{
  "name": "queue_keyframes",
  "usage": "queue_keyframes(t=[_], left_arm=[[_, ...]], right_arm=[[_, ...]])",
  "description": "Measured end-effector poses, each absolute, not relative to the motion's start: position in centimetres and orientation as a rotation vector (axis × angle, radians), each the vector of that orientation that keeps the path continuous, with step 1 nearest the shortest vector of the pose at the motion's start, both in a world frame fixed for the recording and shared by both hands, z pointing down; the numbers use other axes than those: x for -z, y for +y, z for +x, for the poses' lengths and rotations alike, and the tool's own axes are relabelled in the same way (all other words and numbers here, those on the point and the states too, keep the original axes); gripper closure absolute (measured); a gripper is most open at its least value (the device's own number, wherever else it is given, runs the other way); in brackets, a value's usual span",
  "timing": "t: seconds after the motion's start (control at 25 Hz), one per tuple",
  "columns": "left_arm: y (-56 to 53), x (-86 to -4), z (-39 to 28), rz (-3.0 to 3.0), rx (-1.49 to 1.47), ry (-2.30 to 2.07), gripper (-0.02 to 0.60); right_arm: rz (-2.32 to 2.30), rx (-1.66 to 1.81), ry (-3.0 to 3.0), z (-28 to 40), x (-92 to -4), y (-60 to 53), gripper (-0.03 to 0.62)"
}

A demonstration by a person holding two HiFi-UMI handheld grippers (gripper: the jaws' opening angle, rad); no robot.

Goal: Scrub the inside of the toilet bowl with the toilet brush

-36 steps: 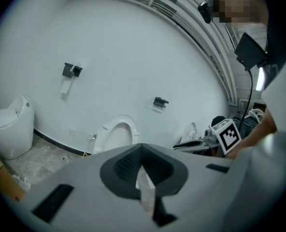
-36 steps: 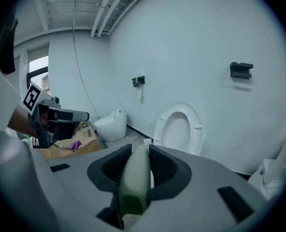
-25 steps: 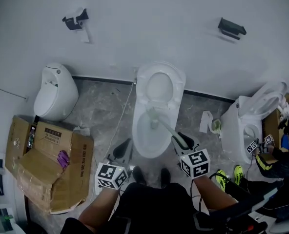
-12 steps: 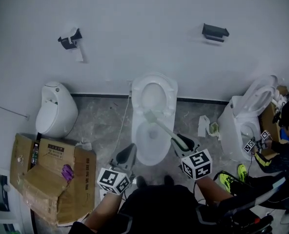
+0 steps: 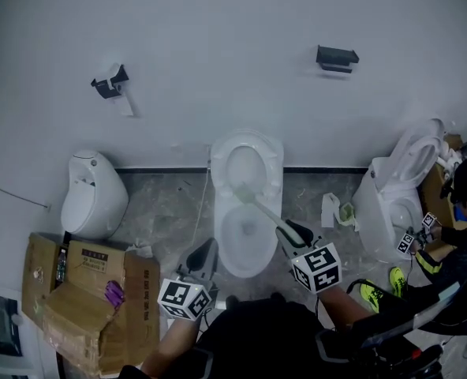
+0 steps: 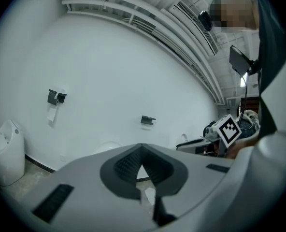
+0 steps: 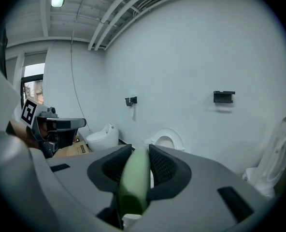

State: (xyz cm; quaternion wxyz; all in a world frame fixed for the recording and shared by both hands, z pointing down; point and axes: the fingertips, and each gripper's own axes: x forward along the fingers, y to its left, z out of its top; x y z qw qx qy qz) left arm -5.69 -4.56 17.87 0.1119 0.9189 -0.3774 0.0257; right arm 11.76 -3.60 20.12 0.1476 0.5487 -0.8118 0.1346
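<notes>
A white toilet (image 5: 274, 181) stands against the wall with its lid (image 5: 247, 161) up. My right gripper (image 5: 290, 229) is shut on the green handle of the toilet brush (image 5: 267, 210), in front of the bowl at its right. The handle slants up-left over the bowl, and the brush head (image 5: 242, 189) sits at the bowl's back edge. In the right gripper view the green handle (image 7: 135, 182) lies squeezed between the pads of the right gripper (image 7: 135, 166). My left gripper (image 5: 206, 249) hovers at the bowl's front left. Its jaws stand shut with nothing between them, as the left gripper (image 6: 142, 161) shows in its own view.
A small white urinal (image 5: 90, 193) stands at the left, with a torn cardboard box (image 5: 91, 290) in front of it. A second toilet (image 5: 399, 188) and a crouching person (image 5: 462, 239) are at the right. Paper scraps (image 5: 332, 206) lie on the floor between the toilets.
The head view has drawn back, so more of the wall shows. The brush head has shifted from inside the bowl toward its back edge. My left gripper has come closer to the bowl.
</notes>
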Motion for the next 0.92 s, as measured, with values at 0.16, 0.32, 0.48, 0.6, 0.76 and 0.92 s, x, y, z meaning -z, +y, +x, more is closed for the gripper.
queue_keyframes(t=[0.16, 0.32, 0.48, 0.6, 0.76, 0.92], left_arm=[[-4.6, -17.5, -5.6, 2.699, -0.067, -1.103, 0.572], [-4.5, -17.5, -5.9, 2.689, -0.071, -1.099, 0.572], [-4.4, -17.5, -5.9, 2.686, -0.07, -1.102, 0.572], [-4.5, -17.7, -6.0, 2.687, -0.071, -1.105, 0.572], [-4.5, -17.7, -6.0, 2.686, -0.076, -1.1, 0.572], [-4.4, -17.4, -6.0, 2.684, -0.079, -1.104, 0.572]], right_arm=[[1.598, -0.4, -2.341, 11.9, -19.5, -3.5, 0.474], [1.609, -0.395, -2.349, 11.8, -18.9, -3.6, 0.474], [1.604, -0.391, -2.339, 12.0, -19.0, -3.6, 0.474], [1.608, -0.397, -2.337, 12.1, -19.1, -3.7, 0.474], [1.608, -0.391, -2.335, 12.1, -18.9, -3.6, 0.474], [1.6, -0.383, -2.351, 11.8, -18.1, -3.6, 0.474]])
